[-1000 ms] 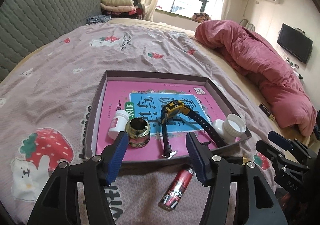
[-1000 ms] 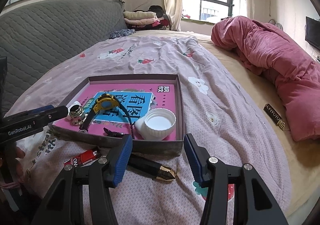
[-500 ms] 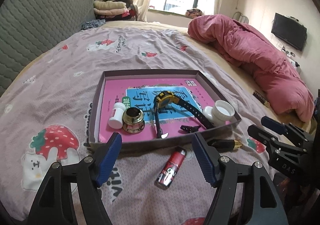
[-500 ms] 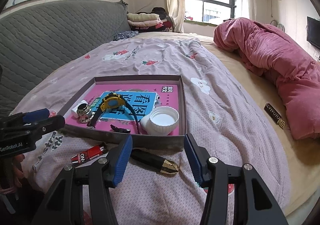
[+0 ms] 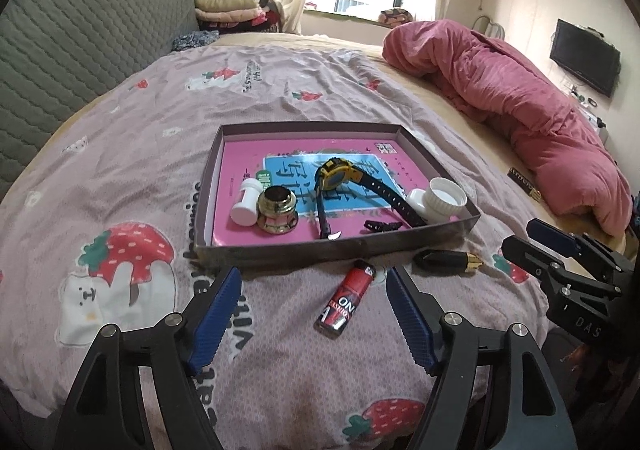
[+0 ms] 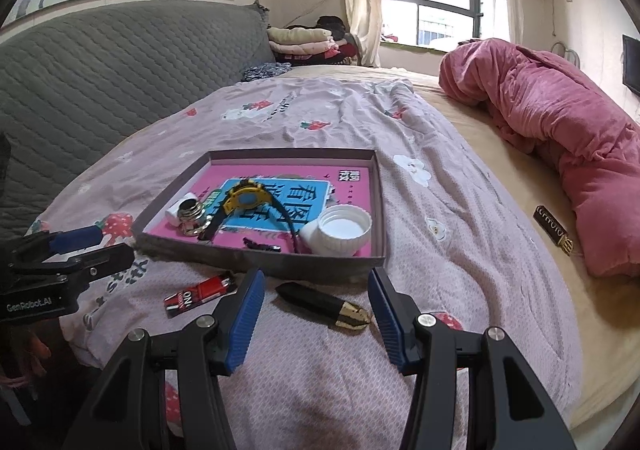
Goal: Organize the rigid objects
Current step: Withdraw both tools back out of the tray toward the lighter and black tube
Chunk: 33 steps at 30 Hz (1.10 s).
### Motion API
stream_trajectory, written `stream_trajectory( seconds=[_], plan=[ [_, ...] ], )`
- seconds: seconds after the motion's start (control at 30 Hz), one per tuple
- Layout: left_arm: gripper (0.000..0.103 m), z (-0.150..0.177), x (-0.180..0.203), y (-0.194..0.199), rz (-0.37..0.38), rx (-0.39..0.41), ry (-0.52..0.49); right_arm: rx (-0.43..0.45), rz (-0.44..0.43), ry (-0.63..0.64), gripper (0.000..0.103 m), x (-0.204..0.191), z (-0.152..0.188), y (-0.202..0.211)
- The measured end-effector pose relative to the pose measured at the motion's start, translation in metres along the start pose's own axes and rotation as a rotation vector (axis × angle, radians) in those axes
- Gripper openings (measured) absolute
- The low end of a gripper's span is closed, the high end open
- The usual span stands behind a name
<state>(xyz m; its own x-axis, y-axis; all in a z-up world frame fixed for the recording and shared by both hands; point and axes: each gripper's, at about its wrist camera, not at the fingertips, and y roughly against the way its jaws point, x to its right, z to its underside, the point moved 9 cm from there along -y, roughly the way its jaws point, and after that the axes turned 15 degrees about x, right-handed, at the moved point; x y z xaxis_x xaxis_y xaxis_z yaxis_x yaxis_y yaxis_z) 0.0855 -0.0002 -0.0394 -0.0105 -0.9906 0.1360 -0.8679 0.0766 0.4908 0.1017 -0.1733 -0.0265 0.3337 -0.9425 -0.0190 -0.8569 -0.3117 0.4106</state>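
Now both grippers empty — left gripper point(image 5: 312, 314) wide over the red lighter point(image 5: 347, 298), right gripper point(image 6: 316, 314) parted over the black-gold tube point(image 6: 326, 304), both just outside the tray point(image 5: 336, 248) — straddle each lengthwise, soft bed point(image 5: 120, 153) sinks, cluttered bedroom.

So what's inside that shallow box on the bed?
The box holds a yellow watch, a white bottle, a brass-coloured jar, a white tub and a small black clip, all on a pink book hiding its floor.

Pink-lined tray point(image 5: 208, 185), strawberry-print bedspread point(image 5: 132, 153)
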Motion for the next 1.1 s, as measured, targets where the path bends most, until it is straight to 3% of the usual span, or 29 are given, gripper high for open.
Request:
stream_trajectory(
  seconds=[0.8,1.1],
  plan=[
    [0.076,0.032,0.019,-0.012,0.053,-0.115,-0.015,-0.121,-0.006,0.040,0.053,-0.008,0.029,-0.009],
    [0.076,0.040,0.021,-0.018,0.067,-0.144,-0.021,-0.141,0.014,0.129,0.053,-0.009,0.039,-0.013]
  ],
)
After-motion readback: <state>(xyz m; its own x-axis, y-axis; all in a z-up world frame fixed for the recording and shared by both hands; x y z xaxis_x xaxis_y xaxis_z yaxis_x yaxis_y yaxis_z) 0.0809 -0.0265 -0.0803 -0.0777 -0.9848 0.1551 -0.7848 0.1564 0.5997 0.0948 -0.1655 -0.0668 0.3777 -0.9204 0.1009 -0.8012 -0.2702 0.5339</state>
